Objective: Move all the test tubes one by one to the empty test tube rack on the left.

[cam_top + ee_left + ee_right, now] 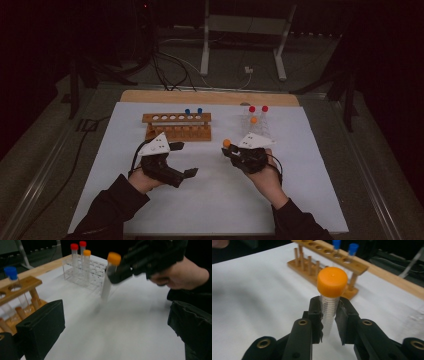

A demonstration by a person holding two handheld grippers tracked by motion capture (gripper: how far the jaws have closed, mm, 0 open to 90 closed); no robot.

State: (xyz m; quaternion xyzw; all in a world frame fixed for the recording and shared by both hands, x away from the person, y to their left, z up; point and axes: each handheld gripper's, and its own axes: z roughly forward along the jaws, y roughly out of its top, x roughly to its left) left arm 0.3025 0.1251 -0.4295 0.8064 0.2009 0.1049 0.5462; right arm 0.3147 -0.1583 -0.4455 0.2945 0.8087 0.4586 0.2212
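Two black jaws of the right gripper clamp a clear plastic tube with an orange screw cap just below its cap, holding it upright above the white sheet, between the wooden tube rack and the clear plastic rack. The left gripper hovers nearby, spread wide and empty.

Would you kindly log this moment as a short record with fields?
surface: white sheet on a table
wooden rack: two blue-capped tubes
clear rack: two red-capped tubes, one orange-capped
right gripper: shut on an orange-capped tube, held above the sheet
left gripper: open, empty
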